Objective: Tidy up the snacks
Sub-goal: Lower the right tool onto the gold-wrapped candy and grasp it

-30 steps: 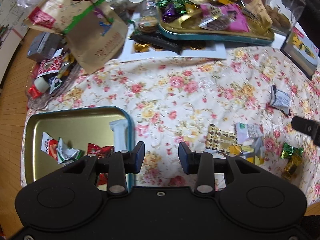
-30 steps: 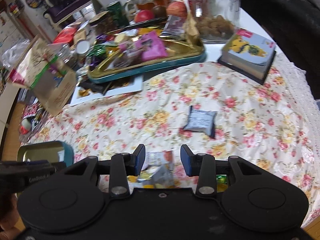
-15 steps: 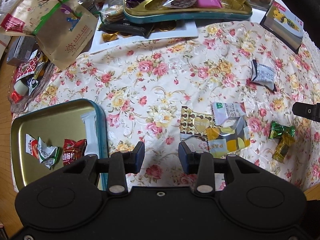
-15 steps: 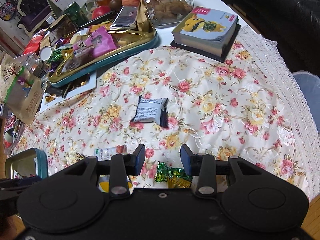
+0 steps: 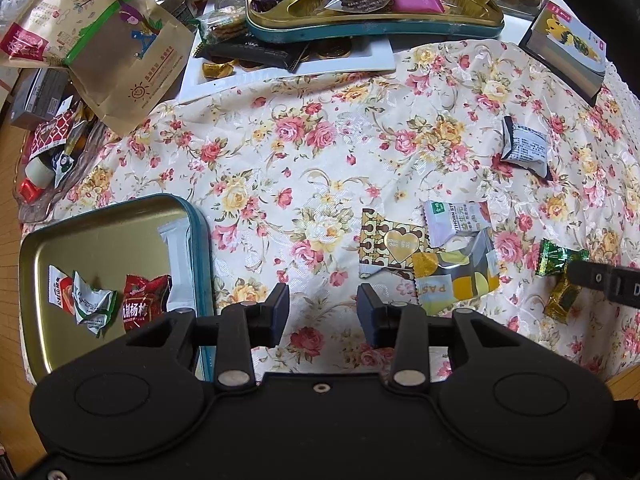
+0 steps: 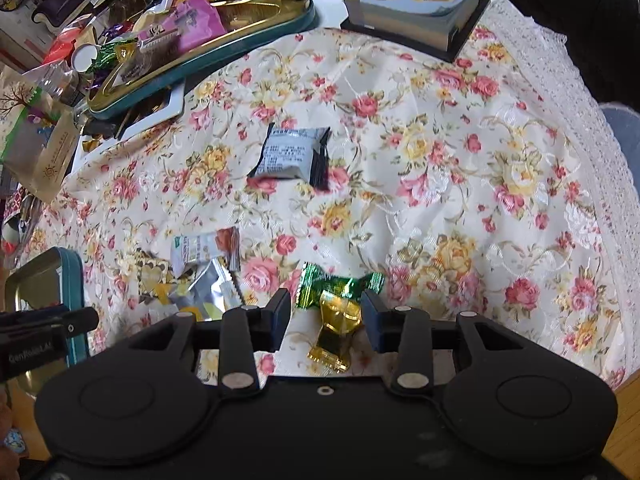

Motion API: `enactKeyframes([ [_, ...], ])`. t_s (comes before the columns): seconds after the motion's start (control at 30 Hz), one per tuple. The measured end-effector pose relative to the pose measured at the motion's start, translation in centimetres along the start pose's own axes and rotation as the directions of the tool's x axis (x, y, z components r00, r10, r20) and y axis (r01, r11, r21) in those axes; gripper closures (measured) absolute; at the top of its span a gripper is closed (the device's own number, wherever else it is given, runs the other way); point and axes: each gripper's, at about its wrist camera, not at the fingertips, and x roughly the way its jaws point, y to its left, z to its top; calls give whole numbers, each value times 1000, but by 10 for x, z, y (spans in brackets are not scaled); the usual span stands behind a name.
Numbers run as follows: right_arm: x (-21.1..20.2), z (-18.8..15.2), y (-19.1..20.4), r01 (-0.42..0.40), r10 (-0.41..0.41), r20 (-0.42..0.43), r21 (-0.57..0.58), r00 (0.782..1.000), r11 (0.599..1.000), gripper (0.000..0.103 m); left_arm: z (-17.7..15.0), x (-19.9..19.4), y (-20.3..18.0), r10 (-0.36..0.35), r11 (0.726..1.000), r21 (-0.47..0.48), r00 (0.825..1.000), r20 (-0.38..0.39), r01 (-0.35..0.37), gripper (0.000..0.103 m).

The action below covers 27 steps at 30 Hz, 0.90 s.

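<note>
Left gripper (image 5: pixel 322 308): jaws parted, nothing between the pads, only bare floral tablecloth (image 5: pixel 320 152) beneath the gap. Pointed steeply down.

To its left, touching distance from the left finger: gold tin tray (image 5: pixel 108 220) with teal rim, holding a red-and-white packet (image 5: pixel 59 290), a crumpled white-and-green wrapper (image 5: pixel 93 304) and a red packet (image 5: pixel 142 300). A white pouch (image 5: pixel 176 256) propped against the tray's right wall.

Ahead and right of the left gripper: cluster of overlapping snacks, namely a gold heart-print packet (image 5: pixel 390 248), a white hawthorn packet (image 5: pixel 452 220) and a clear packet with yellow pieces (image 5: pixel 460 280). Farther ahead and right, lying apart: black-and-white packet (image 5: pixel 524 148).

Right gripper (image 6: pixel 326 314): jaws parted, released, not pressing on anything. Between the fingers, on the cloth: a green foil candy (image 6: pixel 340 282) and a gold foil candy (image 6: pixel 336 332), the two touching, the gold one nearer the gripper body. Contact between pads and candies not confirmed; small gaps visible either side.

Ahead of the right gripper: the same black-and-white packet, well clear. To its left: the snack cluster, then the tray rim and the left gripper's tip.

Far side of table: large gold tray (image 5: pixel 372 20) heaped with sweets, a brown paper bag (image 5: pixel 116 52), a boxed book (image 6: pixel 416 8).
</note>
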Motion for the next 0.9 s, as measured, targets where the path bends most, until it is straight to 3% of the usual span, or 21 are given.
enactKeyframes([
  [0.17,3,-3,-2,-24,25,-49,25,998,999,62,0,0,1,-1,1000,-2,1000,-3,1,55],
  [0.37,17,-7,-1,35,-34,-79,15,996,999,62,0,3,0,2,1000,3,1000,-12,-2,55],
  [0.8,32,-10,5,38,-37,-40,39,999,999,62,1,5,-1,-3,1000,3,1000,-14,3,55],
  [0.9,33,-12,9,57,-57,-18,13,998,998,68,1,5,-1,-2,1000,3,1000,-13,2,55],
])
